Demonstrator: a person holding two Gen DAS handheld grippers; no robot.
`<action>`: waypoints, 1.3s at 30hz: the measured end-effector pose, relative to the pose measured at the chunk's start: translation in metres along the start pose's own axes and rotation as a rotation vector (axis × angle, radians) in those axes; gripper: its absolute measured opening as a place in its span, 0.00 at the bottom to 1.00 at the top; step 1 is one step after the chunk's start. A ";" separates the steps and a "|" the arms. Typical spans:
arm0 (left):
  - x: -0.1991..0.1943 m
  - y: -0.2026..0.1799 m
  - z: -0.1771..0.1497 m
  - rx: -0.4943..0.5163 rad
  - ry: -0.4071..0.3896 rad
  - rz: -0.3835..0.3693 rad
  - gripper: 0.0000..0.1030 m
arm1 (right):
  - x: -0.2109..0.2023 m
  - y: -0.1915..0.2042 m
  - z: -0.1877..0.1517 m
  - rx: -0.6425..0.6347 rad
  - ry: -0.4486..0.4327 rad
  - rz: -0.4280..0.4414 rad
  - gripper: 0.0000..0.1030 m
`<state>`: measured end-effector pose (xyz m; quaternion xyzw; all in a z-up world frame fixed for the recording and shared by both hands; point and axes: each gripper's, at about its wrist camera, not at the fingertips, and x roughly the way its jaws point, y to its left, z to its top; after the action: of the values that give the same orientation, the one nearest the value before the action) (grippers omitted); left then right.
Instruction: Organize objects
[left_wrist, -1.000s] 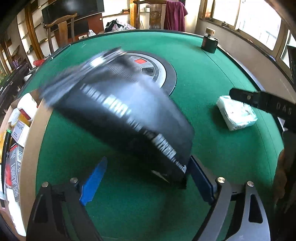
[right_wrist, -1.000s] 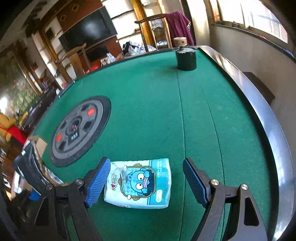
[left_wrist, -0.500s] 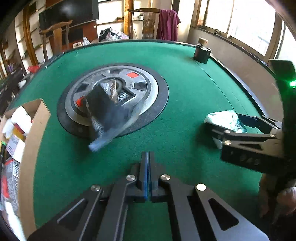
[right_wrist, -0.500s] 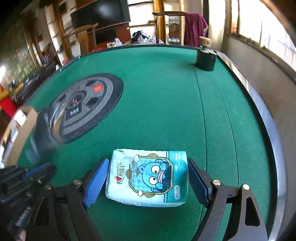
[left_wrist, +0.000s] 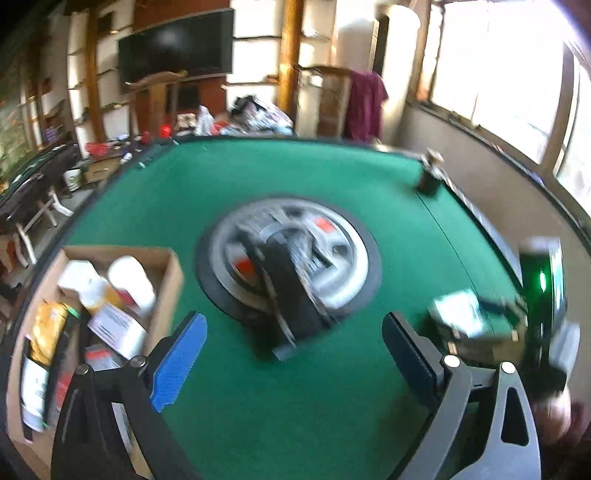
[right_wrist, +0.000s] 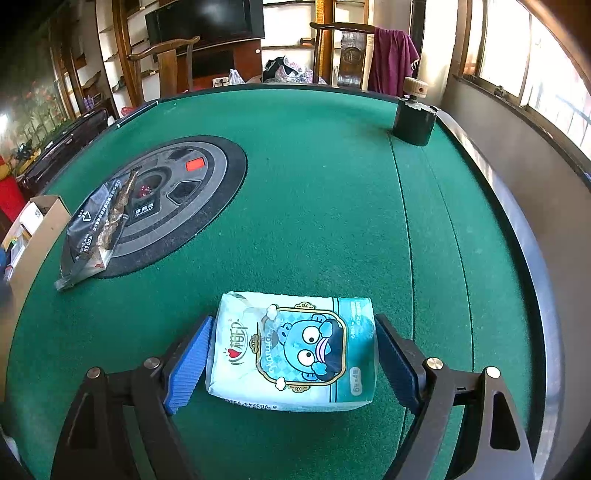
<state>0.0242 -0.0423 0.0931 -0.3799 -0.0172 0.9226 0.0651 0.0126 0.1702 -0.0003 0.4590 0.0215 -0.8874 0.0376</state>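
A black snack bag (left_wrist: 291, 295) lies flat on the green table, half on the round centre panel (left_wrist: 351, 266). My left gripper (left_wrist: 293, 321) hangs above and short of it, its jaws opening wide with nothing between them. The same bag (right_wrist: 96, 229) shows at the left in the right wrist view. A pale blue tissue pack (right_wrist: 295, 350) with a cartoon face rests on the felt. My right gripper (right_wrist: 293, 319) is open and straddles it, a blue pad close to each side. In the left wrist view the pack (left_wrist: 458, 314) is a blur at the right.
An open cardboard box (left_wrist: 166, 295) with several packets stands at the table's left edge, also seen as the box (right_wrist: 48, 206). A black canister with a wooden knob (right_wrist: 413, 118) sits at the far right corner. Chairs and shelves stand beyond the table. A hand (left_wrist: 554, 417) shows bottom right.
The left gripper let go of the black bag, shut empty, then opened again while pulling back and up. The bag now lies on the panel. The right gripper came down around the tissue pack.
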 end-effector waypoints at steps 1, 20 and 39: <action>0.003 0.004 0.008 -0.012 -0.011 0.018 0.93 | 0.000 0.001 0.000 -0.003 0.001 -0.002 0.86; 0.119 -0.046 0.004 0.149 0.174 0.061 0.45 | 0.002 0.004 0.001 -0.010 0.011 -0.013 0.89; -0.025 0.003 -0.040 -0.002 0.082 -0.094 0.41 | -0.007 -0.018 -0.003 0.110 -0.047 0.042 0.74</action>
<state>0.0691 -0.0493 0.0818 -0.4162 -0.0335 0.9021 0.1084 0.0176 0.1888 0.0037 0.4396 -0.0378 -0.8968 0.0316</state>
